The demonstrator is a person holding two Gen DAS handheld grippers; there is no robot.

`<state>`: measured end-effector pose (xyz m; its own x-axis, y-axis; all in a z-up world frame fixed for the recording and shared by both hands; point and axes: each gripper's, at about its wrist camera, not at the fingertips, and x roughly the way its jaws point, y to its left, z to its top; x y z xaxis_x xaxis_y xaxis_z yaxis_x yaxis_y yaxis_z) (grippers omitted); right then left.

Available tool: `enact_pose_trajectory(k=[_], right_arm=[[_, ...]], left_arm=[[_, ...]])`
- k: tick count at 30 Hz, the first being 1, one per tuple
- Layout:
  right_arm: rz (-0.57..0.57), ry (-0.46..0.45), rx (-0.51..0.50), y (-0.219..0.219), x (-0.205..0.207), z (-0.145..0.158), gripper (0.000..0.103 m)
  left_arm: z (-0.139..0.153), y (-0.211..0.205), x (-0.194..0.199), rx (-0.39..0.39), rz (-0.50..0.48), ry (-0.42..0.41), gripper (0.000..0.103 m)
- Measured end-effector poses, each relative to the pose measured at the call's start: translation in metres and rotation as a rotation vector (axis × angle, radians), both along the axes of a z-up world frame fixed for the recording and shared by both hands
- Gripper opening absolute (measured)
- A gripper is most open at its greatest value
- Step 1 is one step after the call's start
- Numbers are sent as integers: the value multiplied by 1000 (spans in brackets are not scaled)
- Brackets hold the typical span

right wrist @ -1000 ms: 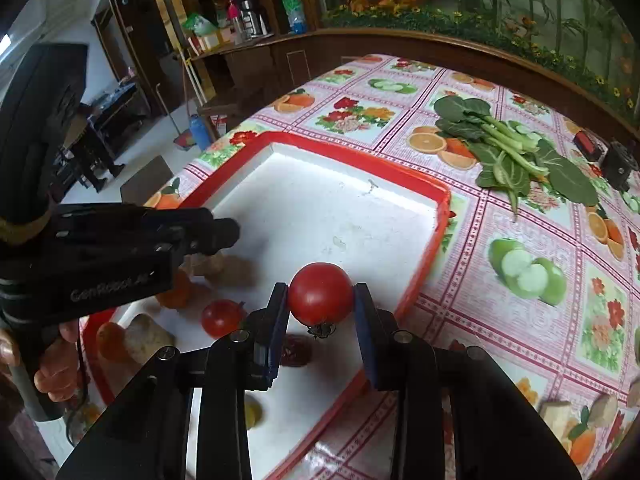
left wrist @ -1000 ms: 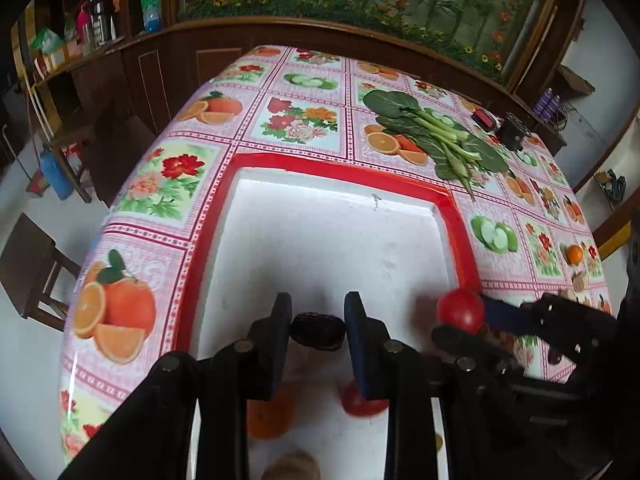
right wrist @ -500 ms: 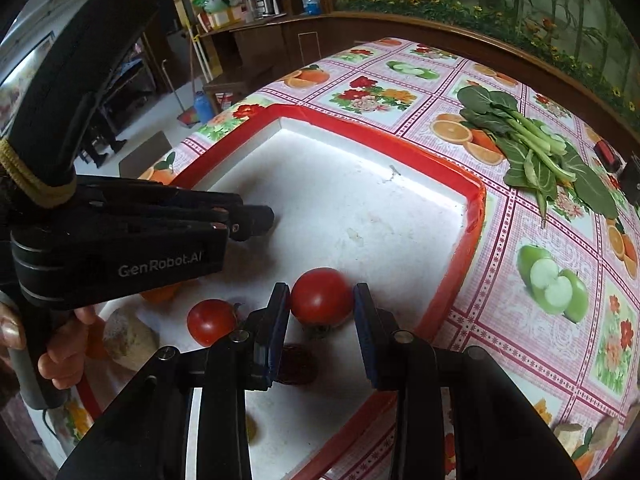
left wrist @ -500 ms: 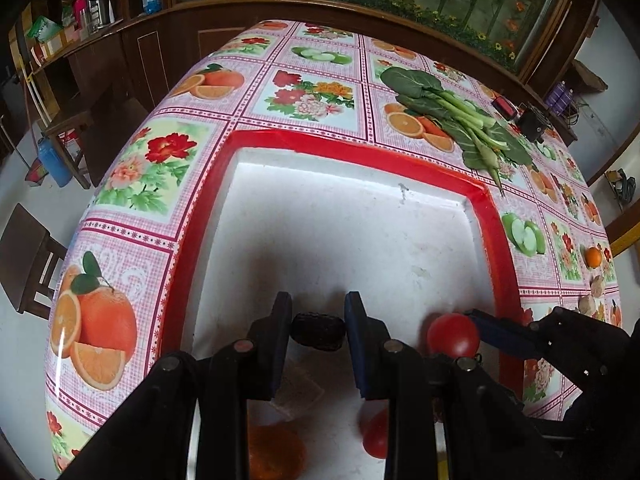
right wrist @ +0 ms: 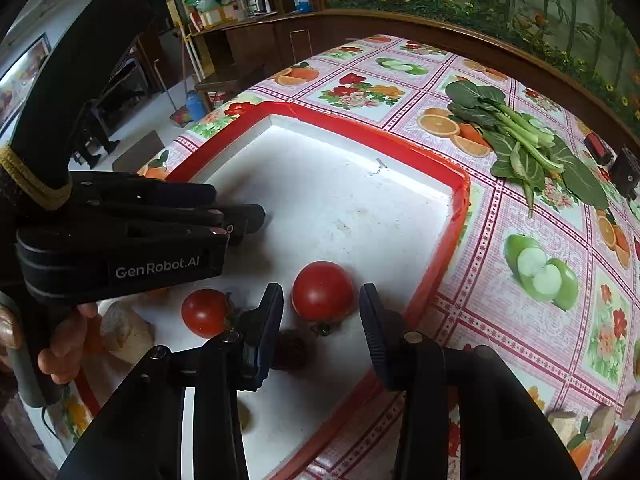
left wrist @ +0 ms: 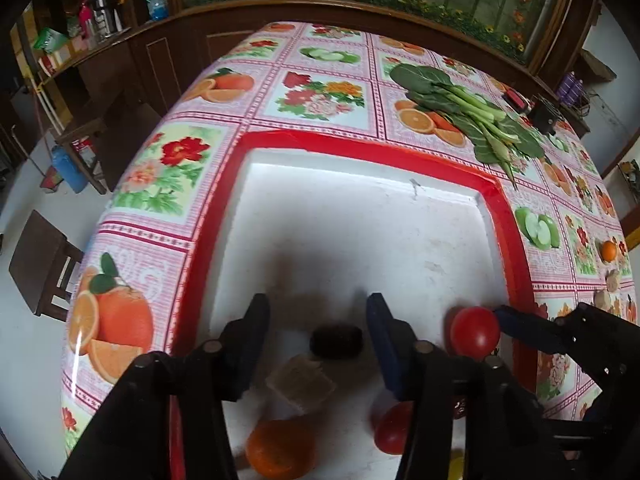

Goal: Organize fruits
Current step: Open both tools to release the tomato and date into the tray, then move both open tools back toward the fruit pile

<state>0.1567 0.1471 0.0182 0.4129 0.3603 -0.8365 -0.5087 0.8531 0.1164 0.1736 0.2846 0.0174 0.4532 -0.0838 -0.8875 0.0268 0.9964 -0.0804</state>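
Observation:
A red-rimmed white tray (left wrist: pixel 516 240) lies on the fruit-print tablecloth. In the left wrist view my left gripper (left wrist: pixel 317 305) is over the tray's near end with its jaws opening. A dark oval fruit (left wrist: pixel 336 342) lies on the tray floor between them, clear of both pads. My right gripper (right wrist: pixel 321 291) is opening too. A red tomato (right wrist: pixel 323 292) rests on the tray between its pads, with a thin gap on each side. A second tomato (right wrist: pixel 205 312), another dark fruit (right wrist: pixel 290 350), an orange (left wrist: pixel 280 454) and a beige lump (right wrist: pixel 126 332) also lie in the tray.
A bunch of leafy greens (right wrist: pixel 524 140) lies on the cloth beyond the tray's far right corner. A small orange (left wrist: pixel 609 250) and a black box (right wrist: pixel 626 172) sit further right. A hand (right wrist: pixel 60 344) holds the left gripper. Wooden shelves and stools stand off the table's left edge.
Both grippers have spread their jaws. The dark fruit has left the left pads and lies on the tray; the tomato stands free between the right pads.

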Motion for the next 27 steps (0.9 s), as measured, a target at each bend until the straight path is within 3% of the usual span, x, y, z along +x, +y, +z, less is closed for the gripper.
enact_pose_trajectory(k=[19,27], right_arm=[[-28,-1,42,-15,-35,18,43],[-46,19,75,-36,-61,19,46]], left_arm=[[19,12,-32,5,56,-20,60],[30,-11,-55,16,32,-37,65]])
